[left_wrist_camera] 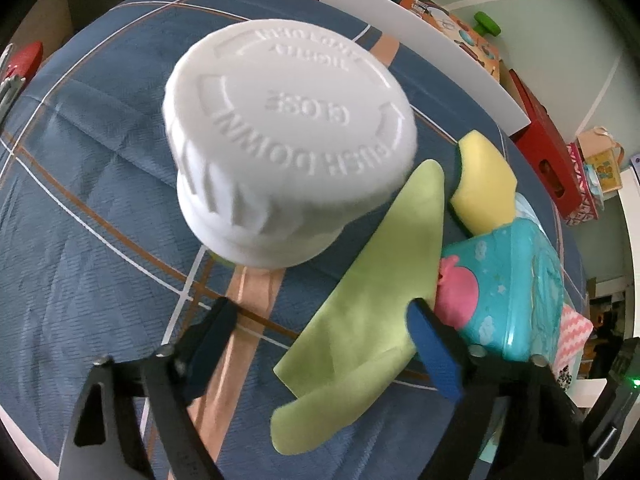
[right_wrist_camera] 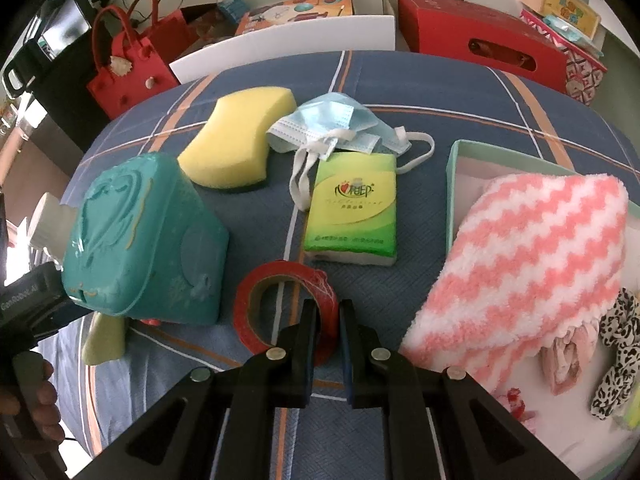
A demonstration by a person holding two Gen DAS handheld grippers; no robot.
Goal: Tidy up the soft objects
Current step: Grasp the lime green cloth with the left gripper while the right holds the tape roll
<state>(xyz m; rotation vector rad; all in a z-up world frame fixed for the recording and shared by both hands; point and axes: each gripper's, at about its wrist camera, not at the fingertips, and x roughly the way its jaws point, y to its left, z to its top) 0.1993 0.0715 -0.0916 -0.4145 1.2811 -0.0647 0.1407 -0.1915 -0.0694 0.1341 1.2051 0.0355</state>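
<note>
Right hand-held gripper (right_wrist_camera: 327,334) nearly closed on nothing beside the red tape roll (right_wrist_camera: 286,304); left hand-held gripper (left_wrist_camera: 320,344) wide open, empty, over the green cloth (left_wrist_camera: 372,292), apparently lining up a pick.

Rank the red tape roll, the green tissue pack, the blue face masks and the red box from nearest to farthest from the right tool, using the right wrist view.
1. Red tape roll: directly at the right tool, slightly left.
2. Green tissue pack: straight ahead, mid-bed.
3. Blue face masks: behind the pack.
4. Red box: beyond the bed's far edge, to the right.
</note>
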